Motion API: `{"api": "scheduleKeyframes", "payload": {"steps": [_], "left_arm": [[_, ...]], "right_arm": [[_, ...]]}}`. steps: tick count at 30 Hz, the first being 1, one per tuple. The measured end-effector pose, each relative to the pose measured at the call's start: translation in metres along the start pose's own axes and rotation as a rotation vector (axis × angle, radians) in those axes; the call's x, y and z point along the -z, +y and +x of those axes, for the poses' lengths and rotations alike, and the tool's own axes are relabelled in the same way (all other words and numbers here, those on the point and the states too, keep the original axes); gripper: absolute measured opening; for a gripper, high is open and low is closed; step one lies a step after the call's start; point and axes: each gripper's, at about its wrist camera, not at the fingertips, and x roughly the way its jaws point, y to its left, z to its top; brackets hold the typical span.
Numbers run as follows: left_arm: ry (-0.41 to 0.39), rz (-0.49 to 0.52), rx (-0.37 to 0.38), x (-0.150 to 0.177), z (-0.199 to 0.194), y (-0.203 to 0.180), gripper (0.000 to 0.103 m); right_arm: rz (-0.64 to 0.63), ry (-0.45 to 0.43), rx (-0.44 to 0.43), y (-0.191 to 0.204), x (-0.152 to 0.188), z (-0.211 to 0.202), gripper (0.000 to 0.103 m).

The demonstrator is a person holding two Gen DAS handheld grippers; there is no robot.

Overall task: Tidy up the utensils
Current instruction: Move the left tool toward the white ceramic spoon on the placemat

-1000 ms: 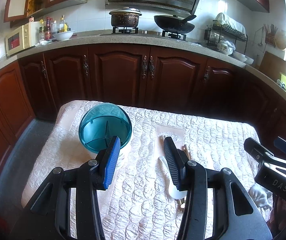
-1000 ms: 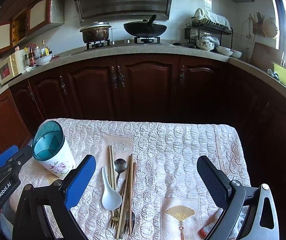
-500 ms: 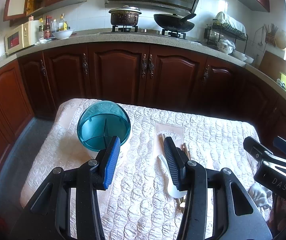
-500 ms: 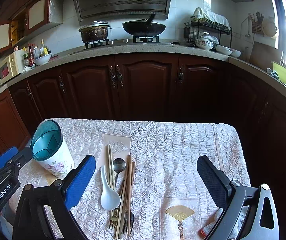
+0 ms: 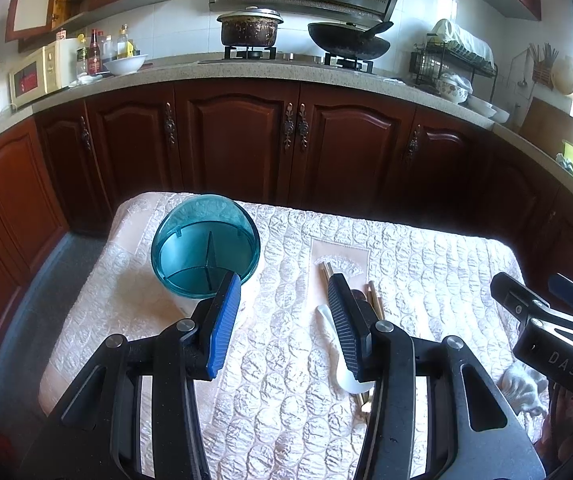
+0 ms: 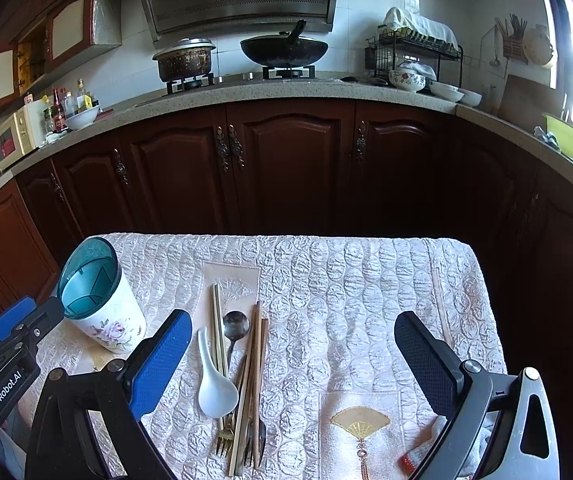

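Utensils lie in a loose pile at lower centre of the right view, untouched, the holder empty at left. Nothing has changed over the last second: both the left gripper and the right gripper hover with jaws apart, so sorting has not started.

On the surface a utensil holder stood upright at the left, its inside split into compartments. Just to its right lay a bundle of utensils: a soup spoon leftmost, chopsticks beside it, a metal spoon further right, and forks at the near end. The left tool hung before the holder; the right tool stood over the surface right of the bundle. Behind ran cabinets under a stove with a pot left of a wok.
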Motion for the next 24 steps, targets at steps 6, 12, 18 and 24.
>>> {"api": "scheduleKeyframes", "payload": {"steps": [6,12,18,24], "left_arm": [[0.000,0.005,-0.001,0.0013,0.0015,-0.0011,0.045],[-0.001,0.006,-0.001,0.0019,0.0019,-0.0012,0.045],[0.004,0.011,0.001,0.0025,0.0052,-0.0043,0.045],[0.015,0.010,0.002,0.0045,0.0104,-0.0058,0.045]], "right_arm": [[-0.003,0.001,0.004,-0.0011,0.0002,0.0013,0.101],[-0.020,-0.003,0.012,0.0005,-0.0001,0.0021,0.101],[-0.023,0.004,0.009,-0.0005,0.0004,0.0050,0.101],[-0.020,0.013,0.006,-0.0013,0.0004,0.0086,0.101]]}}
